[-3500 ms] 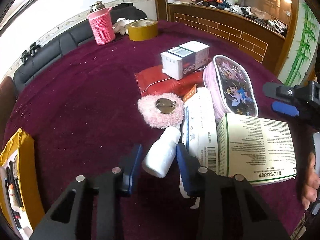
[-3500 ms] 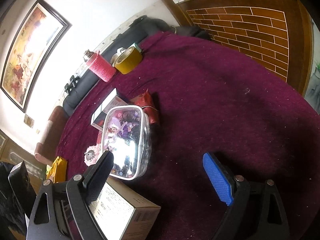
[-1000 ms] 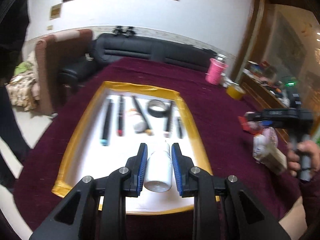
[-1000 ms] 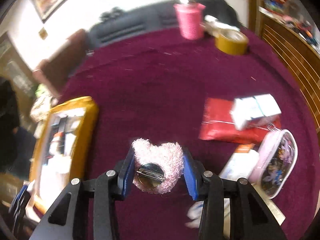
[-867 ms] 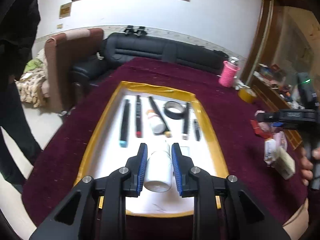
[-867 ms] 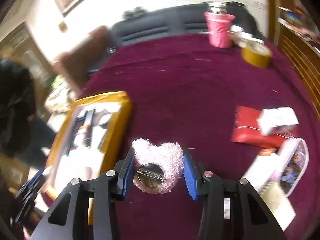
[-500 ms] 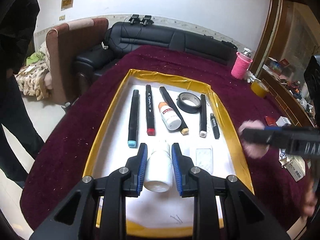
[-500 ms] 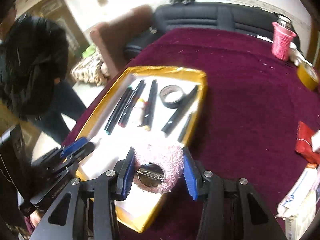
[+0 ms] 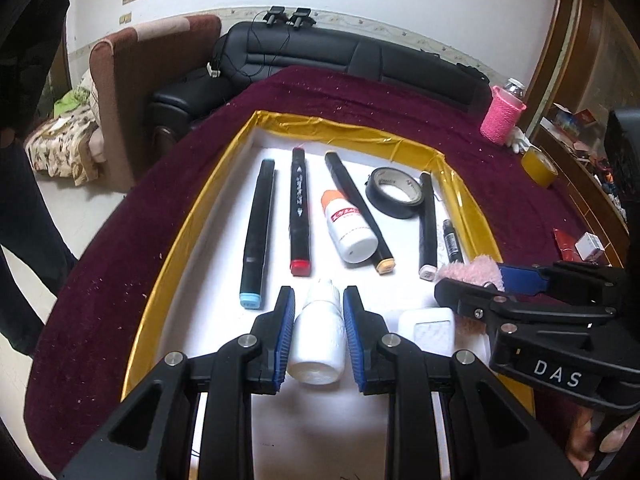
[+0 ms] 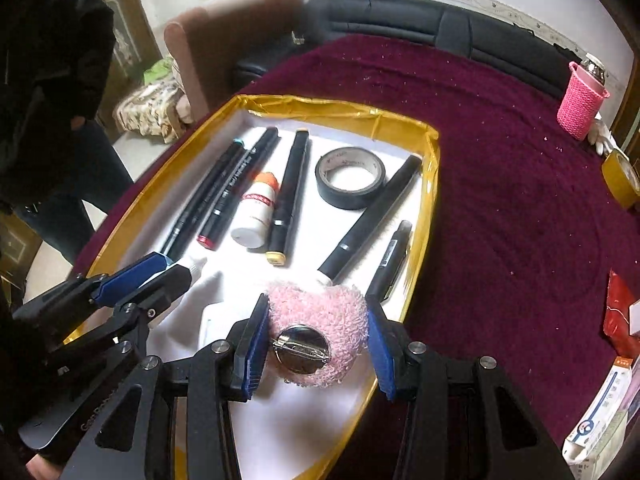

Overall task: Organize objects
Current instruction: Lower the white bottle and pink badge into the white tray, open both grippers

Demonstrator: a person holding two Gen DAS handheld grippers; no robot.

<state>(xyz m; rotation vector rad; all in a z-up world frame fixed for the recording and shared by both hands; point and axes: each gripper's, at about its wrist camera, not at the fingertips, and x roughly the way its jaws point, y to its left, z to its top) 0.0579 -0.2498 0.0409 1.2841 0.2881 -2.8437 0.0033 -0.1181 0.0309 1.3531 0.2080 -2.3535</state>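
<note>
two grips, both over the gold-rimmed tray (image 9: 192, 216). white plastic bottle (image 9: 318, 332) lying along the left gripper (image 9: 319, 334), nozzle pointing away toward the markers, flat base toward the camera; narrow blue ribbed pads pinching its smooth round sides. fluffy pink puff (image 10: 318, 326) with a round shiny metal pin back facing the camera, wedged between the wider-set pads of the right gripper (image 10: 318, 340), low over the tray's near right corner. beyond, lying lengthwise: four black markers, e.g. (image 9: 258, 232), a small orange-capped bottle (image 9: 348, 226), a black tape roll (image 9: 396, 192), a thin pen (image 9: 452, 240). maroon fuzzy cloth (image 10: 500, 200) under everything.
</note>
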